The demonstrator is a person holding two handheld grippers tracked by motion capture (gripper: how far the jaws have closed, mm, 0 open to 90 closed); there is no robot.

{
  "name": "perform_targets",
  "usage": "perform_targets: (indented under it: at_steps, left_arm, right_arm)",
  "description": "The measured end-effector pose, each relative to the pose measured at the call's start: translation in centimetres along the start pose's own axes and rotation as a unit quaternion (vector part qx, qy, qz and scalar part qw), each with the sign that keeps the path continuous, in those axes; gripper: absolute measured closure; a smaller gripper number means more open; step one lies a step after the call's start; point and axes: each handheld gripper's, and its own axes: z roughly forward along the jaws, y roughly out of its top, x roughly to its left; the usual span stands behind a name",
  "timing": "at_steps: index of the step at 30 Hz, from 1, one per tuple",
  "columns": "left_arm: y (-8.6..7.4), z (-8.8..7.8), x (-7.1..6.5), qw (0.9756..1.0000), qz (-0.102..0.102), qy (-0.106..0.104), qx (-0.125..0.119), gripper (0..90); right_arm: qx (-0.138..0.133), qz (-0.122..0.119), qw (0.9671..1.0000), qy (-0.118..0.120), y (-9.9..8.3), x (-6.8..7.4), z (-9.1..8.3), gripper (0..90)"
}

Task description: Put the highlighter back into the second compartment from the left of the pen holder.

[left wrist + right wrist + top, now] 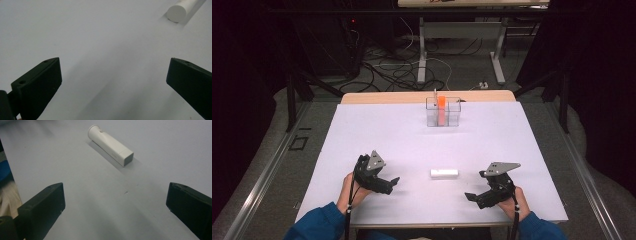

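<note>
The white tube (444, 173) lies flat near the worktop's (362, 125) front edge, untouched — nothing grasped yet. Left hand-held gripper (393, 182) and right hand-held gripper (471, 196) flank it, jaws wide, empty. The clear container (443, 112) stands near the far edge — pickup and any placement remain.

The left gripper (384, 184) and the right gripper (479, 196) are held low, each in one hand (blue sleeves), fingers wide apart, holding nothing, tips turned toward each other.

White tube (180, 9) cut off at top edge in left claw view, clear box (443, 112) contents too small to tell
</note>
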Motion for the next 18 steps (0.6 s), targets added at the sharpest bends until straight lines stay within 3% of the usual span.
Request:
perform_targets:
  at_steps: [4, 8, 11, 18]
  left_arm:
    - [-0.7, -0.5, -0.1, 1.0000, -0.005, 0.001, -0.007, 0.0]
    - [-1.3, -1.1, -0.1, 0.9998, -0.005, -0.017, -0.001, 0.0]
    - [-1.6, -1.3, -0.1, 0.9999, -0.006, -0.012, -0.005, 0.1]
    - [-2.3, -1.8, -0.4, 0.9999, -0.005, -0.012, -0.002, 0.0]
  right_arm:
    - [-0.002, -0.002, 1.0000, 0.001, 0.0, -0.1, 0.0, 1.7]
    - [-0.006, -0.009, 0.9999, -0.002, 0.0, 0.1, 0.3, 1.6]
    - [0.007, -0.015, 0.9999, 0.000, 0.0, 0.1, 0.3, 1.6]
    - [0.001, -0.012, 0.9999, 0.002, -0.1, 0.1, 0.5, 1.4]
